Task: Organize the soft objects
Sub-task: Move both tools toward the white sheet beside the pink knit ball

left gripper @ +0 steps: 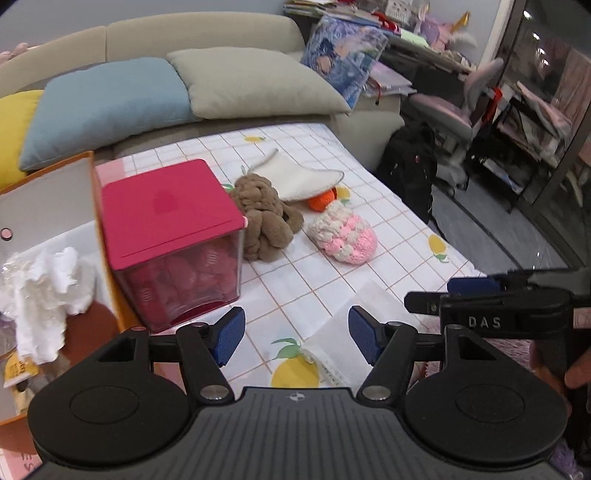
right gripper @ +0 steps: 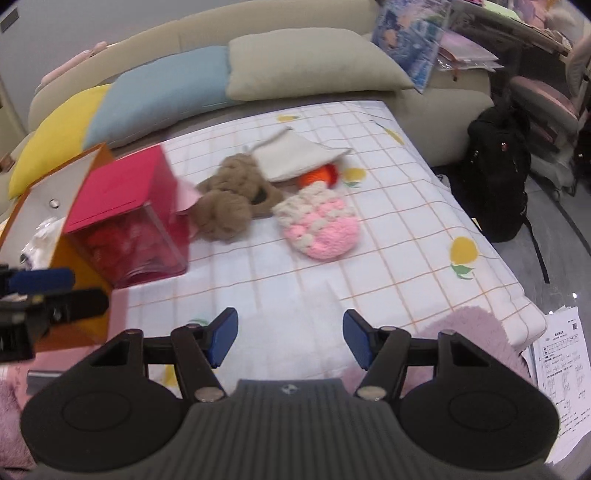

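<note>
Checked white cloth with lemon print (left gripper: 306,280) covers the tabletop; all soft items lie on it toward its far half.

Item 1: brown chunky-knit plush (left gripper: 264,218), lumpy, lying just beside the right face of the pink-lidded box (left gripper: 173,236), touching or nearly touching it.

Item 2: pink-and-cream crocheted piece (left gripper: 343,236), rounded, flat on the cloth, to the right of the brown plush and apart from it in the left wrist view; the right wrist view shows their edges close together.

Item 3: cream fabric piece (left gripper: 299,177), triangular, propped over an orange knitted item (left gripper: 321,201) that shows only partly beneath its near edge. It lies behind the brown plush and the crocheted piece.

Container: the box has a clear body with red contents, not identifiable, and a closed lid. To its left stands an orange-sided open box (left gripper: 51,206) holding white crumpled material (left gripper: 48,280).

Surroundings: beige sofa (left gripper: 199,33) behind the tabletop with yellow, blue (left gripper: 110,103) and grey-beige (left gripper: 255,85) cushions; black backpack (left gripper: 410,170) on the floor to the right.

Left gripper (left gripper: 295,338): jaws released, spread wide, nothing between them, over the near cloth.

Right gripper (right gripper: 290,339): jaws released, spread apart, empty, likewise over the near edge, well short of the soft items.
</note>
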Demonstrator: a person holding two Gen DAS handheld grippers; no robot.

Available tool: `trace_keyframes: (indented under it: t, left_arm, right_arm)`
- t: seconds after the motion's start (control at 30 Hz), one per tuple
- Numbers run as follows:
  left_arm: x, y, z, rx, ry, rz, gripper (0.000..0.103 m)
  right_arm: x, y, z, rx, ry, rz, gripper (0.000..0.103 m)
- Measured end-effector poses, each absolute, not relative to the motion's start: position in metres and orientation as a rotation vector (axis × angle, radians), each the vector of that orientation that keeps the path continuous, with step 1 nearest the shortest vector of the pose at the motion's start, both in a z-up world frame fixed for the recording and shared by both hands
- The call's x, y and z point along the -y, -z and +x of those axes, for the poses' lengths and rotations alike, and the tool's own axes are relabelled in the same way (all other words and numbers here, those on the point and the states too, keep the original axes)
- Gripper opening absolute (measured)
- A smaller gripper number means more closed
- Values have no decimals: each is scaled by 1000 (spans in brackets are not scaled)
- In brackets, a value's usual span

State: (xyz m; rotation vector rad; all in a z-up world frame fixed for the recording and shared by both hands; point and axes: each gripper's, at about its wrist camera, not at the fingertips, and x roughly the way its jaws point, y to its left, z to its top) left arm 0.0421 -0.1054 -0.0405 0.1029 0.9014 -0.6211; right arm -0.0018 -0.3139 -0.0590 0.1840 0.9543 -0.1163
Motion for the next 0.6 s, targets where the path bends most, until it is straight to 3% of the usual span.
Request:
trace_keyframes:
  t: [0.07, 0.23, 0.33, 0.6]
  left_arm:
    - [113, 45, 46, -914, 647, 120, 76]
    - [141, 71, 54, -961, 740, 223, 76]
    - [159, 87, 53, -959, 807, 281, 85]
    - [197, 138, 56, -1025, 895, 475, 85]
  right_arm:
    - [321, 66, 5, -980, 94, 185, 69]
    - [350, 87, 17, -1002, 164, 309, 69]
    - [366, 100, 19, -1041, 192, 416, 68]
    - [368, 110, 23, -1053, 182, 457, 68]
